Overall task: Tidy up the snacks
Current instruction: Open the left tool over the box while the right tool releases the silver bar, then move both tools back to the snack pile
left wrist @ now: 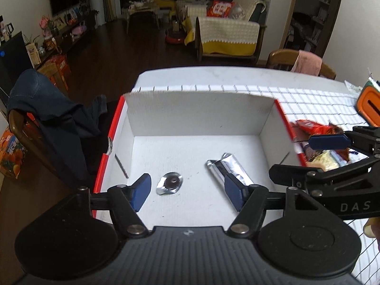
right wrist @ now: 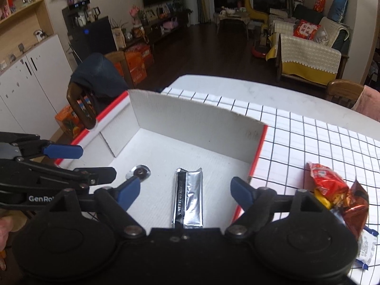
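Note:
A white cardboard box with red edges point(left wrist: 266, 123) point(right wrist: 201, 118) stands open on the table. Inside lie a long silver snack packet point(left wrist: 229, 171) point(right wrist: 190, 199) and a small round silver foil snack point(left wrist: 171, 182) point(right wrist: 140, 173). My left gripper point(left wrist: 187, 191) is open and empty above the box floor, between the two snacks. My right gripper point(right wrist: 184, 193) is open and empty over the long silver packet. Each gripper shows in the other's view. A pile of loose snacks, red wrappers on top point(left wrist: 315, 128) point(right wrist: 332, 190), lies on the cloth right of the box.
A checked cloth point(right wrist: 308, 142) covers the white table. An orange and black object point(left wrist: 370, 102) stands at the far right. A chair draped with dark clothes point(left wrist: 52, 118) stands left of the box. Another chair point(left wrist: 299, 63) is at the table's far side.

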`<state>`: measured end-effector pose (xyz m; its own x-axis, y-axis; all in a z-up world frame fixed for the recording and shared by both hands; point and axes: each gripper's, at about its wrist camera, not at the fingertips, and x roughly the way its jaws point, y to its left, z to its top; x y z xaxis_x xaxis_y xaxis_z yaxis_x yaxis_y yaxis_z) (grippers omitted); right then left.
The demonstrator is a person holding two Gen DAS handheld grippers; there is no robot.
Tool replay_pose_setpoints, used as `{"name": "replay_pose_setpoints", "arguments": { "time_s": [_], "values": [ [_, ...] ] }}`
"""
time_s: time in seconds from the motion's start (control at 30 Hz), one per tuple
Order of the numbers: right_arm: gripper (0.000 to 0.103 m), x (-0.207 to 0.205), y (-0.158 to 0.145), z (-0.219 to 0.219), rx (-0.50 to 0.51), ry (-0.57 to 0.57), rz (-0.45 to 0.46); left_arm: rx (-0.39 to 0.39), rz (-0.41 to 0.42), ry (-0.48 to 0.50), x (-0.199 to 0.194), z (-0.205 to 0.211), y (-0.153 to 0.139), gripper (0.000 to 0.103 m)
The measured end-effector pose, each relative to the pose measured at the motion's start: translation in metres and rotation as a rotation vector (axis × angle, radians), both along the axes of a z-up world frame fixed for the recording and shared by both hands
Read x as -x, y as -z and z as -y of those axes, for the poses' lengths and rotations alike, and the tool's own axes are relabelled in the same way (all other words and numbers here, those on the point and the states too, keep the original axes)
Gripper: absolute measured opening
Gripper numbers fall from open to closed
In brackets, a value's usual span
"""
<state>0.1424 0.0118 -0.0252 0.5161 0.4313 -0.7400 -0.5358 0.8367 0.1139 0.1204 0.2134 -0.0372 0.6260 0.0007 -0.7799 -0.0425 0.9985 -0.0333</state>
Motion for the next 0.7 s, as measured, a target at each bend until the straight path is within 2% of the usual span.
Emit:
{"name": "replay_pose_setpoints", "arguments": {
  "time_s": [0.4,0.7],
  "values": [
    [0.095,0.026,-0.028,0.058,-0.072,0.013,0.044,0.013,0.101,0.021,0.026,0.049,-0.031,0.082],
    [0.101,0.040,-0.030,0.112,-0.090,0.035,0.058,0.044,0.125,0.064,0.036,0.101,-0.034,0.084]
  ]
}}
